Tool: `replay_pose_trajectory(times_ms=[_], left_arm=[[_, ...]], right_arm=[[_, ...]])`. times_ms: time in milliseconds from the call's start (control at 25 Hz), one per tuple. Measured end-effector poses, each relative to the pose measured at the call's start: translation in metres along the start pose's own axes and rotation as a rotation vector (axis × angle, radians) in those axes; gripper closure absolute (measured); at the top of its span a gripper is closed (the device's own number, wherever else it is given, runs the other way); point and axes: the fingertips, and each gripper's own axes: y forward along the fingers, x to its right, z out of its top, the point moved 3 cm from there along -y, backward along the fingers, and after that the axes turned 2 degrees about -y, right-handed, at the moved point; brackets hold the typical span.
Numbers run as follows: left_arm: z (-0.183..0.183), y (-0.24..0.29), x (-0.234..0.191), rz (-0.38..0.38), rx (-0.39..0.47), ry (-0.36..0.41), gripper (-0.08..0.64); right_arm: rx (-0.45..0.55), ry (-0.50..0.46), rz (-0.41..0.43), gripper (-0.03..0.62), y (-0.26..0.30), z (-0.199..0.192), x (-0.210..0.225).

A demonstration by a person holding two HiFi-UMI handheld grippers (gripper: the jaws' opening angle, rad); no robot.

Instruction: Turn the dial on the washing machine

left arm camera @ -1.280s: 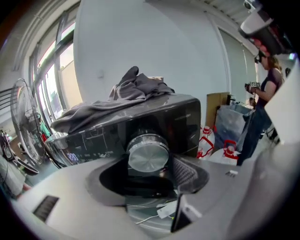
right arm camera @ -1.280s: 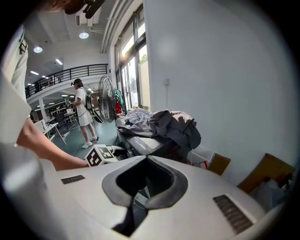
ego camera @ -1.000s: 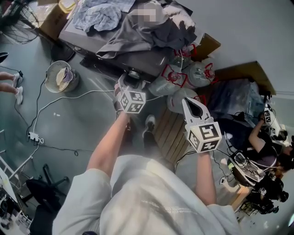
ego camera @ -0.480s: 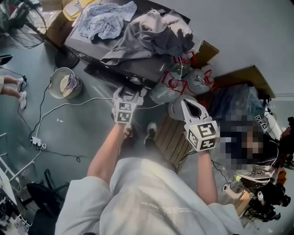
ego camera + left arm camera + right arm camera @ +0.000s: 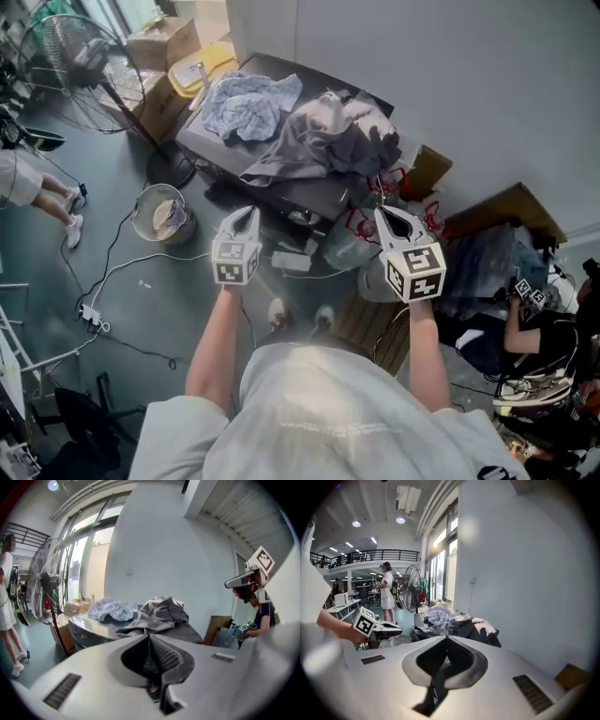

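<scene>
Washing machine [image 5: 281, 192] sits in the upper middle of the head view, dark, with a pile of clothes [image 5: 309, 141] on top; I cannot see its dial. Just below it on the left, the left gripper [image 5: 246, 212] has its claw closed on nothing. On the right, the right gripper [image 5: 386, 214] has its claw together too, with nothing in it.
</scene>
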Motion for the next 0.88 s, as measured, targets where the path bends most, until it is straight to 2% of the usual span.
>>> replay_pose_trajectory(times_ms=[160,320,480,680,880], left_arm=[[0.073,-0.016,-0.021,0.031,0.110,0.094,0.535],[0.137,-0.038,-0.023,0.054,0.183,0.191,0.535],[0.195,-0.059,-0.019,0.068,0.250,0.257,0.535],[0.241,-0.081,-0.006,0.071,0.343,0.321,0.535],[0.268,-0.098,0.010,0.052,0.368,0.373,0.535]], right_arm=[[0.102,-0.088,0.025,0.577,0.018,0.056,0.001],[0.165,-0.160,0.027,0.577,0.014,0.097,-0.001],[0.231,-0.225,0.027,0.577,0.006,0.134,-0.001],[0.302,-0.261,0.021,0.577,-0.010,0.172,0.003],[0.353,-0.289,0.031,0.577,-0.022,0.193,-0.002]])
